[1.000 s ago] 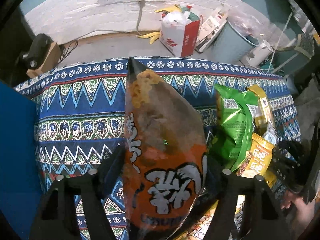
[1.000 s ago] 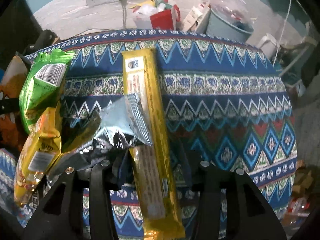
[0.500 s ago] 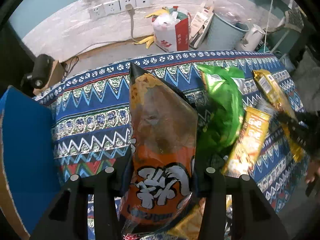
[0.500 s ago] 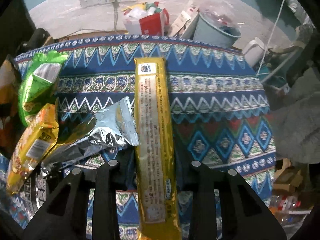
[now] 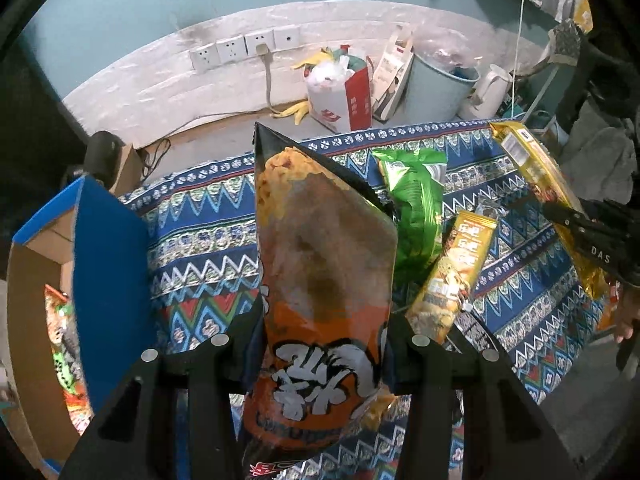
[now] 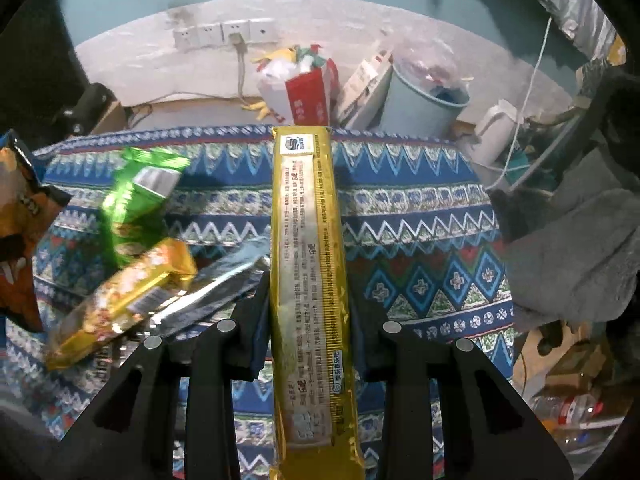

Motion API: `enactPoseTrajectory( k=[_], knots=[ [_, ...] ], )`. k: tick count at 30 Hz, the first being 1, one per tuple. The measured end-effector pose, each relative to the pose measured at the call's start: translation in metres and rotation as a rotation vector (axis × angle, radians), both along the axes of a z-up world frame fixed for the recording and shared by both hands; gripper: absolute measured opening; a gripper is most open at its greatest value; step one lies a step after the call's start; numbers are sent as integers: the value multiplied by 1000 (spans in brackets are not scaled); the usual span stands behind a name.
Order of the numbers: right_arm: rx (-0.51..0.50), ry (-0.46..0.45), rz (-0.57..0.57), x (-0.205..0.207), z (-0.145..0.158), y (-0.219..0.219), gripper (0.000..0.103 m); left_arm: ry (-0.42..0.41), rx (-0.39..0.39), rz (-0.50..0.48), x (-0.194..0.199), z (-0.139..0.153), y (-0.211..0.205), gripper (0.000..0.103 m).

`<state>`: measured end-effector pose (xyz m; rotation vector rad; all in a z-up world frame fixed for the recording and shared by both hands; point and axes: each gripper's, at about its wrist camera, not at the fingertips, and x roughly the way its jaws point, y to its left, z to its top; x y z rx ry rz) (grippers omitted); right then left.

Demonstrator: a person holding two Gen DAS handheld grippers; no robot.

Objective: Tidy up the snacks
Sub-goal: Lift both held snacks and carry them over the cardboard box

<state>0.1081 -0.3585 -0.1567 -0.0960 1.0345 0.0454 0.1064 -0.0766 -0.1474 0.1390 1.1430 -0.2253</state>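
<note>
Left gripper [image 5: 320,344] clamps the orange chip bag [image 5: 320,280]; right gripper [image 6: 306,320] pinches the long yellow packet [image 6: 308,280], which could slip, overhanging far.

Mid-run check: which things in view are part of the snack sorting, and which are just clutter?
Job:
orange chip bag in left gripper
long gold packet in right gripper
green bag
small gold pack
silver pack
blue box

Clutter:
red-and-white bag
bin
wall sockets
</note>
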Motion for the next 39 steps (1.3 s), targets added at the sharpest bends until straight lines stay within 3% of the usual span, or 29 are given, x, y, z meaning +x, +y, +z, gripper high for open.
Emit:
enactPoseTrajectory(
  k=[20, 39],
  knots=[
    [63, -97, 182, -19, 61, 88, 31, -87, -36, 71, -41, 52, 59, 47],
    [109, -99, 328, -12, 73, 181, 31, -153, -65, 174, -64, 79, 132, 47]
  ],
)
